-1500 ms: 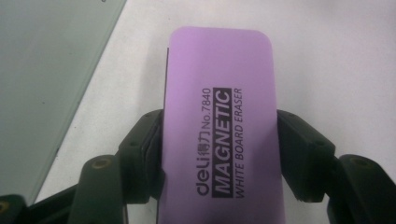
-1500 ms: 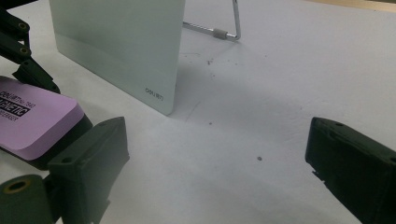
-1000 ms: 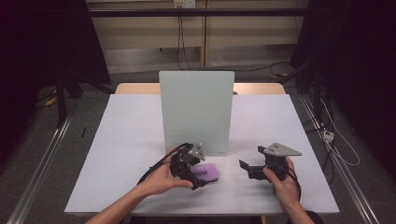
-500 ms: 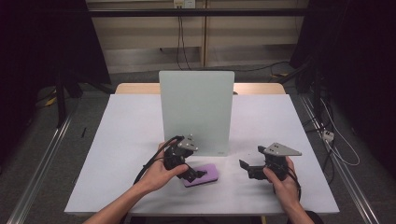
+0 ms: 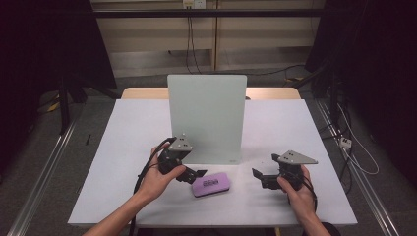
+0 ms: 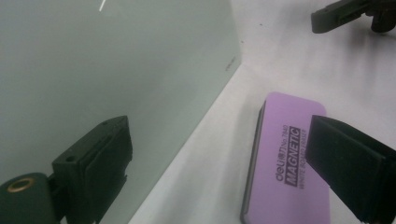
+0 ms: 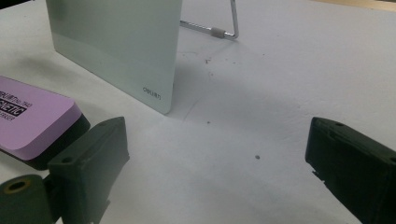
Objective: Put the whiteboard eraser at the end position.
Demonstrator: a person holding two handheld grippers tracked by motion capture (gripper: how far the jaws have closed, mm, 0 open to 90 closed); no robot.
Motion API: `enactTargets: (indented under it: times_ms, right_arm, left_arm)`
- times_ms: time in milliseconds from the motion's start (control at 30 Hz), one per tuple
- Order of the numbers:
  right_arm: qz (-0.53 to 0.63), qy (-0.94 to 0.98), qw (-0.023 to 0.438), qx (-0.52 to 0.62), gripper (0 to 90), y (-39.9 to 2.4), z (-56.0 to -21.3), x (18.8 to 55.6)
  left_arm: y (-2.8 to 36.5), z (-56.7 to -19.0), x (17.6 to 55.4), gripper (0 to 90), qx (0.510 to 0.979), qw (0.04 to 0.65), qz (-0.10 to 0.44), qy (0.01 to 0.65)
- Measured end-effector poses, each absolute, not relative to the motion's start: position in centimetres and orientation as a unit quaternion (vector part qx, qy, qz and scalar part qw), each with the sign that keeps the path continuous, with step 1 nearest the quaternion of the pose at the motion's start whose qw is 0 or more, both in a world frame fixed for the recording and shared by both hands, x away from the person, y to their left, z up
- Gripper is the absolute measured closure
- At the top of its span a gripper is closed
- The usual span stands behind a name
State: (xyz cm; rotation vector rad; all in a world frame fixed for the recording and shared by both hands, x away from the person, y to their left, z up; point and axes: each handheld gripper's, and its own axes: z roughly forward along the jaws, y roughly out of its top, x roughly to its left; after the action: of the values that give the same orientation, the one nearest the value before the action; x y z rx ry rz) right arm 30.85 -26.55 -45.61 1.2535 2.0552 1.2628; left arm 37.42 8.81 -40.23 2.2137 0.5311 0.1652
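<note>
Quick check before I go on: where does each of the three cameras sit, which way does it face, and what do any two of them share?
High view: above the person's side, facing forward and down on the table; shows both forearms, left gripper and right gripper.
Left gripper view: rides the left gripper, looks along its open jaws at the purple eraser and the glass board.
Right gripper view: rides the right gripper, looks along its open jaws at the table, board corner and wire stand.
Shared: the eraser and board appear in all three.
</note>
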Motion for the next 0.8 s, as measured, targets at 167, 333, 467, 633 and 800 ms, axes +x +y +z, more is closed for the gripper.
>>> enactTargets:
  times_ms: [167,333,467,633,800]
  right_arm:
    - [0.454,0.738,0.21,0.452,5.8,-26.7,-45.6,30.8]
    - [0.453,0.737,0.212,0.455,5.9,-26.7,-45.6,30.7]
    - [0.452,0.737,0.211,0.455,5.9,-26.7,-45.6,30.6]
    - [0.452,0.737,0.211,0.456,5.8,-26.6,-45.6,30.6]
    - [0.451,0.738,0.211,0.455,5.8,-26.6,-45.6,30.6]
  left_arm:
    - [10.5,-40.0,37.7,7.3,0.872,0.43,0.071,0.223]
    - [11.8,-40.1,37.8,7.4,0.866,0.434,0.076,0.236]
    - [12.9,-40.2,37.7,7.3,0.864,0.433,0.083,0.244]
    - [14.2,-40.1,37.5,7.1,0.858,0.435,0.093,0.256]
    - [15.5,-40.2,37.4,6.9,0.851,0.436,0.107,0.272]
